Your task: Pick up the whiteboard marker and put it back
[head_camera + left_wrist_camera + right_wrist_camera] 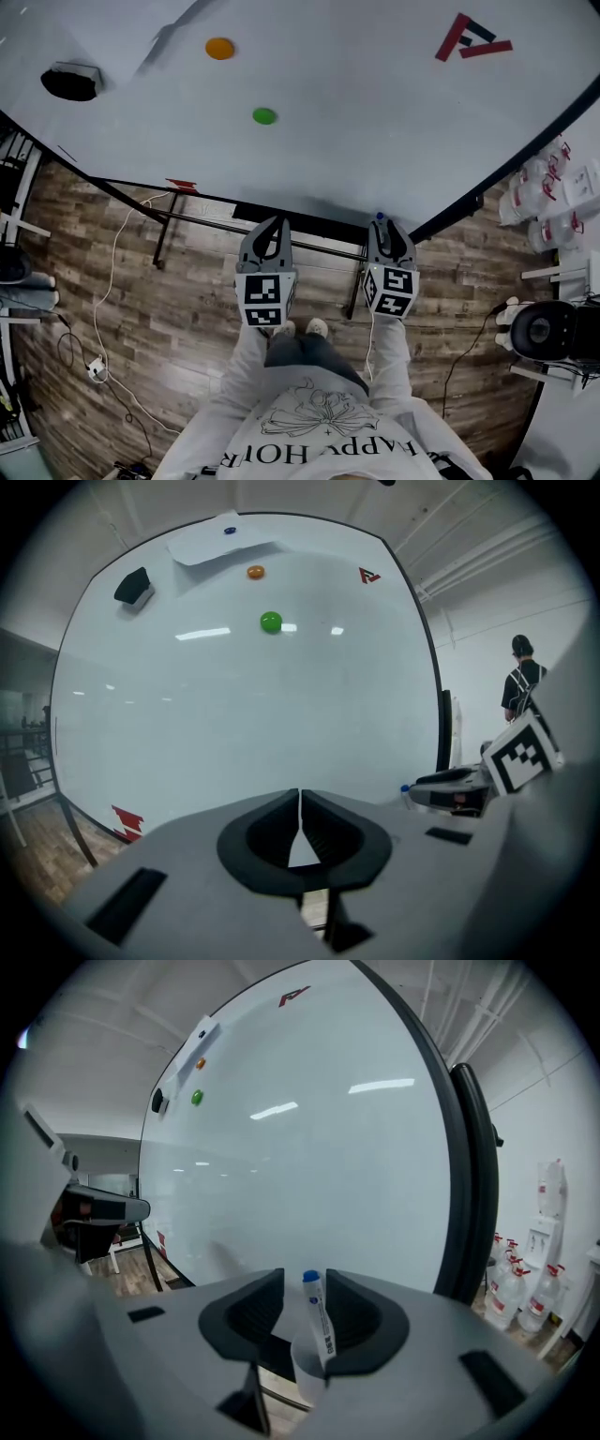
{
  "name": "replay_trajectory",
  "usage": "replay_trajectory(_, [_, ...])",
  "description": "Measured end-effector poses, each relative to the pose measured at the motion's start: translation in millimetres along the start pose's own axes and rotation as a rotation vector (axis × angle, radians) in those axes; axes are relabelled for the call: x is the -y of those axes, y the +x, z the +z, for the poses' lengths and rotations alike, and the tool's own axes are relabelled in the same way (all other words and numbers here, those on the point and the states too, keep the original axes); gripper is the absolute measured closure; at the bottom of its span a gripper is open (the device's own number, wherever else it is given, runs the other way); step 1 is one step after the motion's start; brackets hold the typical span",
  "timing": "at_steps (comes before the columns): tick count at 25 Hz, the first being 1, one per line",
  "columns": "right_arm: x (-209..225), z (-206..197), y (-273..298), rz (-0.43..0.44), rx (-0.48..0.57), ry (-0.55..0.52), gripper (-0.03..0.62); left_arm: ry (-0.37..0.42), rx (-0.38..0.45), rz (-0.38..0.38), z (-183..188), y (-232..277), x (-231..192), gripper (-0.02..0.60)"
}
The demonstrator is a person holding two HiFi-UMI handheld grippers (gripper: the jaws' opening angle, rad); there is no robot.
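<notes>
The whiteboard marker (pixel 317 1321), white with a blue cap, lies along the jaws of my right gripper (pixel 305 1288). It leans toward the right jaw, and a strip of board shows between it and the left jaw. In the head view the blue cap of the marker (pixel 380 217) pokes out at the tip of the right gripper (pixel 382 223), just at the lower edge of the whiteboard (pixel 375 112). My left gripper (pixel 275 223) hangs beside it to the left. In its own view the left gripper (pixel 300 803) is shut with nothing held.
On the board are a green magnet (pixel 264 116), an orange magnet (pixel 219 48), a black eraser (pixel 71 82) and a red logo (pixel 473 37). The board's stand bar (pixel 281 234) crosses below. Spray bottles (pixel 553 202) stand at the right. A person (pixel 518 682) stands far off.
</notes>
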State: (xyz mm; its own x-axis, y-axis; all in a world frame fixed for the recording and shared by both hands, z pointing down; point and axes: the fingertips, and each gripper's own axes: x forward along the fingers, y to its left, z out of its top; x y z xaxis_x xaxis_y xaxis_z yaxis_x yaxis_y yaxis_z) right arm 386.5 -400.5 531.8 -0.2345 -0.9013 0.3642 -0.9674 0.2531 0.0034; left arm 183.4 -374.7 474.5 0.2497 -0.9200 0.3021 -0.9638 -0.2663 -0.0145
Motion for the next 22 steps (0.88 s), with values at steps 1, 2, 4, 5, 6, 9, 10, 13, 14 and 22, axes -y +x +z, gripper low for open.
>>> replay_trajectory(1, [0,-1,3,-0.005,-0.005,-0.001,0.471,0.000,-0.005,-0.001,-2,1,-2,0.571])
replay_trajectory(2, [0,-3,6,-0.010,-0.009,-0.003,0.471,-0.002,-0.009,-0.003,-3,3,-4,0.571])
replay_trajectory(4, [1,-5,11,-0.020,-0.020,-0.012,0.471,-0.005,-0.011,-0.005,-5,5,-7,0.571])
replay_trajectory(5, [1,-6,13,-0.026,-0.026,-0.019,0.471,-0.005,-0.009,-0.007,-4,7,-9,0.571])
replay_trajectory(6, [2,-7,15,-0.034,-0.032,-0.025,0.471,-0.004,-0.007,-0.008,-3,8,-11,0.571])
replay_trajectory(9, [5,-9,17,-0.057,-0.046,-0.036,0.473,-0.004,-0.014,-0.017,-1,11,-15,0.571])
replay_trajectory(10, [5,-9,18,-0.066,-0.050,-0.040,0.473,-0.003,-0.015,-0.019,0,12,-17,0.571])
replay_trajectory(13, [6,-10,19,-0.093,-0.065,-0.059,0.485,-0.006,-0.004,-0.018,3,14,-21,0.571])
replay_trajectory(14, [6,-10,20,-0.101,-0.069,-0.064,0.490,-0.008,0.001,-0.016,4,15,-22,0.571])
replay_trajectory(22, [9,-12,21,-0.123,-0.092,-0.096,0.520,-0.016,-0.002,-0.014,-1,9,-24,0.571])
